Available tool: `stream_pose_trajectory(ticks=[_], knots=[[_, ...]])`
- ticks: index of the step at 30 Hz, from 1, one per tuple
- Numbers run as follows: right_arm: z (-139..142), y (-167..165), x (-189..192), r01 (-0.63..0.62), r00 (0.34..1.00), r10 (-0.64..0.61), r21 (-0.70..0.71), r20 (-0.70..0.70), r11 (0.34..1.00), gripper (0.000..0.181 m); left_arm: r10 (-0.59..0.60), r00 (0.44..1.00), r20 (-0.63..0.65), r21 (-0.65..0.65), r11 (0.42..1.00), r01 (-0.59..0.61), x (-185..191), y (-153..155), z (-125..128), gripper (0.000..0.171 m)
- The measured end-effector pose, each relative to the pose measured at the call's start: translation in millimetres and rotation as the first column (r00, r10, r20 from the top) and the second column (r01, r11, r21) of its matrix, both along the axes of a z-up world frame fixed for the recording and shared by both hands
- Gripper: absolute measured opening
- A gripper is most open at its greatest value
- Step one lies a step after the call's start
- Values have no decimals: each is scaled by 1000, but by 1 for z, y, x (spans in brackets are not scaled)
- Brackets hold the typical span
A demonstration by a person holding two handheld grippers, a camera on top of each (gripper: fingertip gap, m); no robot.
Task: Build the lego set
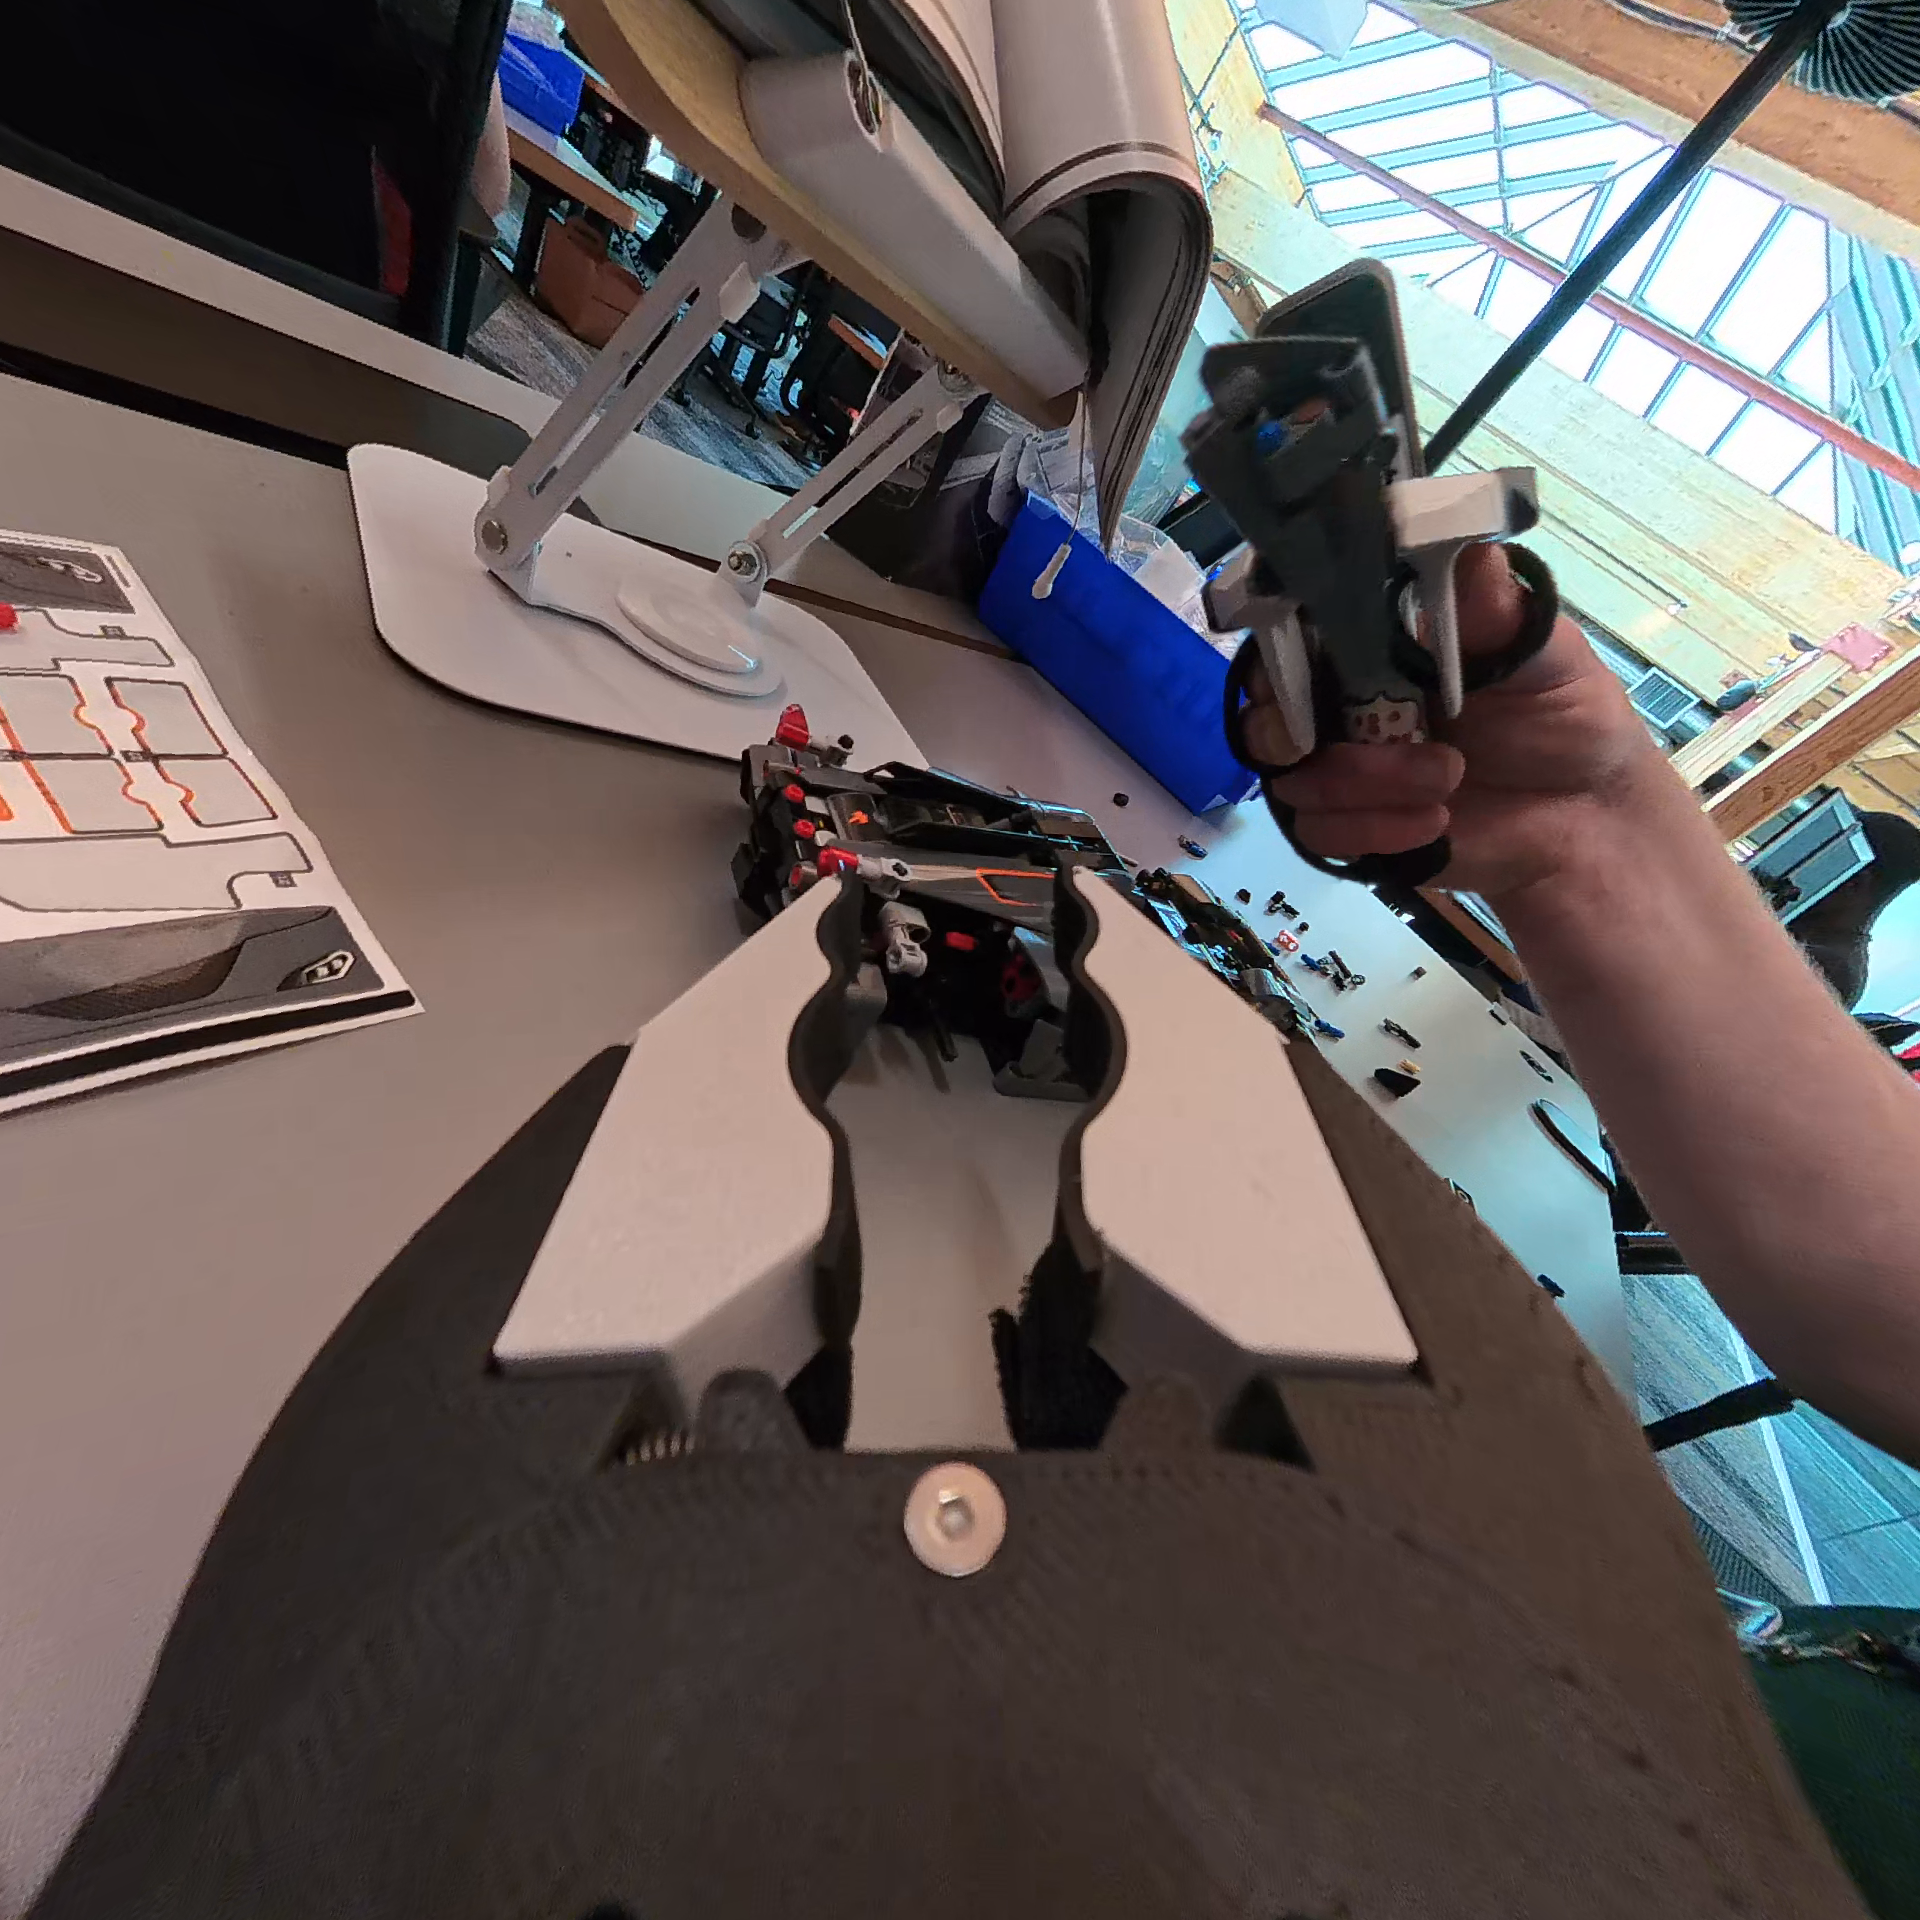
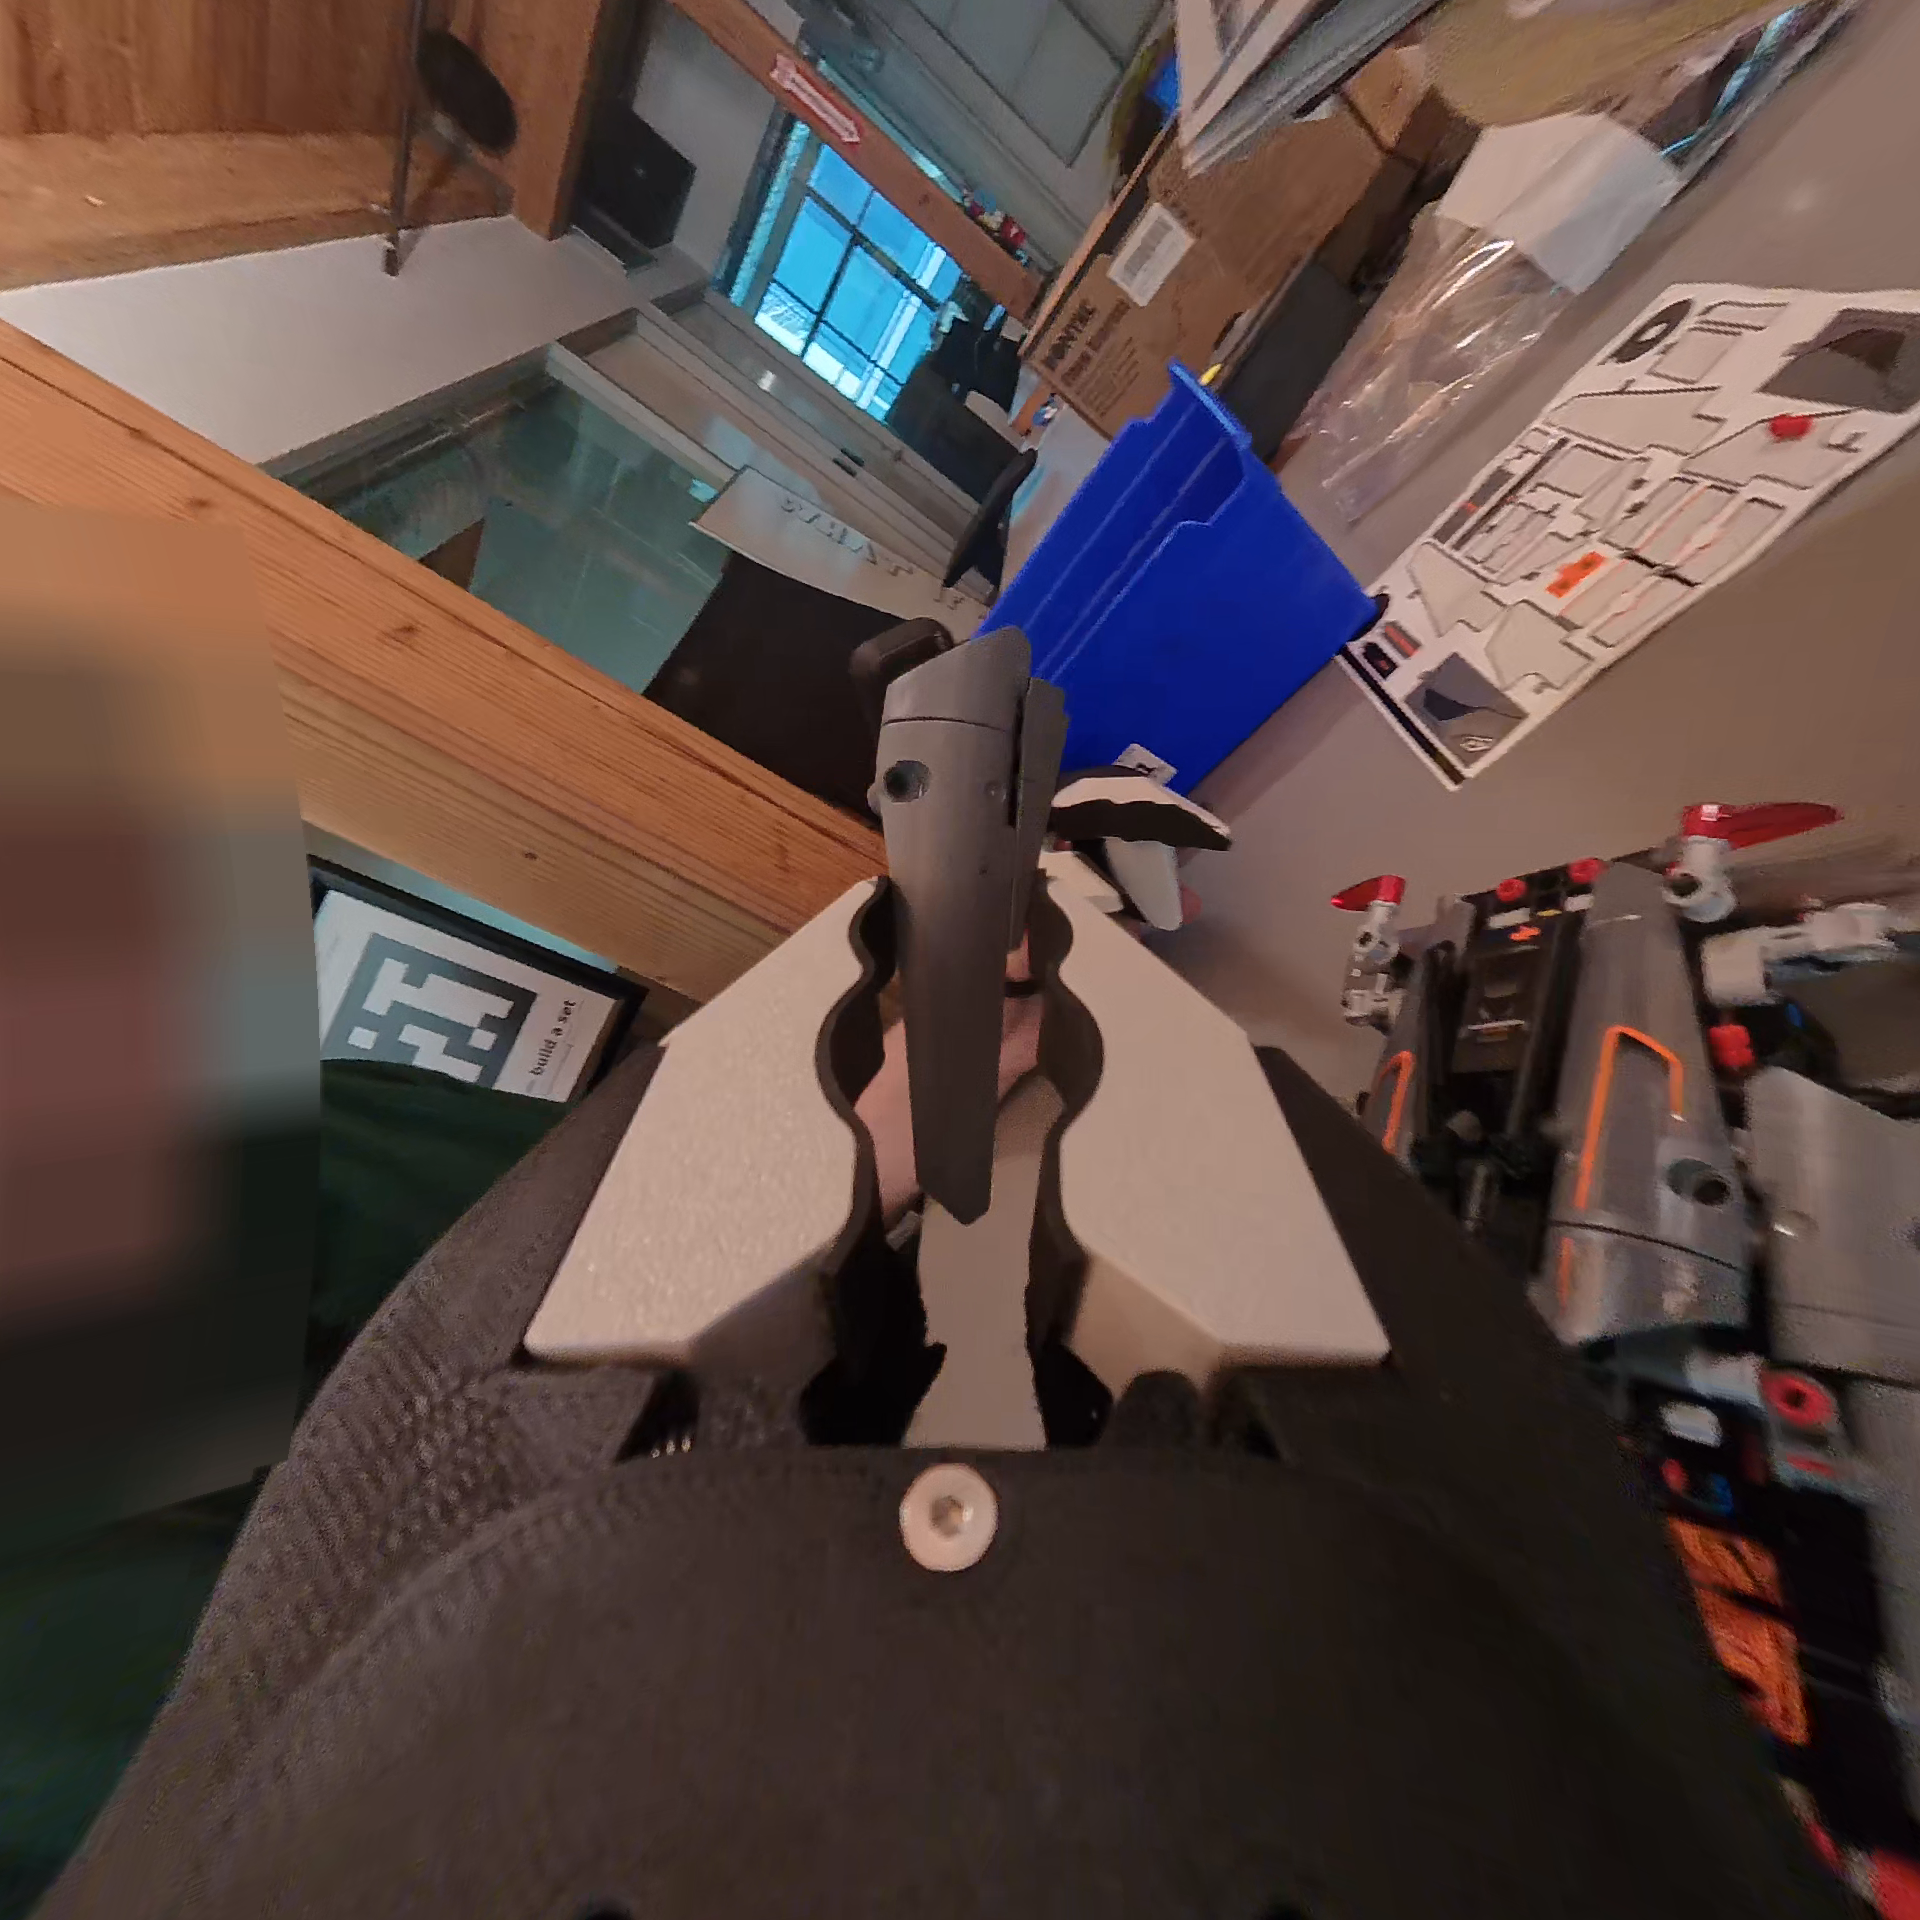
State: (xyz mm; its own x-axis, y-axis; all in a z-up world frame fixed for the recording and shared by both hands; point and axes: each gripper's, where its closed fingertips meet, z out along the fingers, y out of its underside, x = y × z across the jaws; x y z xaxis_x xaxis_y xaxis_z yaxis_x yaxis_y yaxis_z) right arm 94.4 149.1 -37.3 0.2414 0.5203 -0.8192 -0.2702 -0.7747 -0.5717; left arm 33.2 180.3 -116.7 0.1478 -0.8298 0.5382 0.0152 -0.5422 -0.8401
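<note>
On the left of the grey table [image 1: 520, 935] lies the flat printed sticker sheet with grey and orange outlines [image 1: 125, 790]. Just beside it, toward the centre, stands the white hinged book stand [image 1: 582, 582], which carries the open instruction booklet [image 1: 1101, 239].

The left gripper [image 1: 956, 914] sits low over the table with its pale fingers spread and nothing between them. Its tips reach the near edge of the partly built dark grey, black and orange brick vehicle [image 1: 935, 831], which rests on the table at centre. Contact cannot be confirmed.

To the right of the vehicle, small loose brick pieces [image 1: 1330, 966] lie scattered on the table, and a blue plastic bin [image 1: 1101, 644] stands behind them.

At far right, the right gripper [image 2: 961, 935] is raised clear of the table. It pinches a dark grey tapered panel piece [image 2: 956, 935], held upright and well apart from the vehicle.

Judgement: the chassis and several decorated body panels are assembled. The held panel is not yet attached, and the loose pieces indicate further steps remain.
</note>
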Motion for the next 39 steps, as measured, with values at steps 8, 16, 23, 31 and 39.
stream_pose_trajectory(ticks=[8, 16, 23, 31, 39], knots=[[-16, 13, 36, 101, 978, -97, -14, 184, 995, 23, -2, 1000, -9, 0, 1000, 2, 1, -1, -2, 35], [-54, 31, 52, 87, 948, -45, -121, 315, 989, 23, -1, 999, -35, -7, 1000, 1, 5, 1, -6, 35], [-84, 50, 65, 110, 914, -31, -172, 405, 979, 23, 2, 999, -37, -13, 1000, -3, 6, 2, -7, 35], [-85, 56, 69, 116, 902, -43, -145, 430, 983, 23, -8, 999, -41, -16, 1000, 8, 8, 2, -7, 36], [-88, 49, 64, 89, 848, -64, -23, 526, 996, 23, -10, 1000, -30, -15, 1000, 9, 7, 1, -6, 36]])
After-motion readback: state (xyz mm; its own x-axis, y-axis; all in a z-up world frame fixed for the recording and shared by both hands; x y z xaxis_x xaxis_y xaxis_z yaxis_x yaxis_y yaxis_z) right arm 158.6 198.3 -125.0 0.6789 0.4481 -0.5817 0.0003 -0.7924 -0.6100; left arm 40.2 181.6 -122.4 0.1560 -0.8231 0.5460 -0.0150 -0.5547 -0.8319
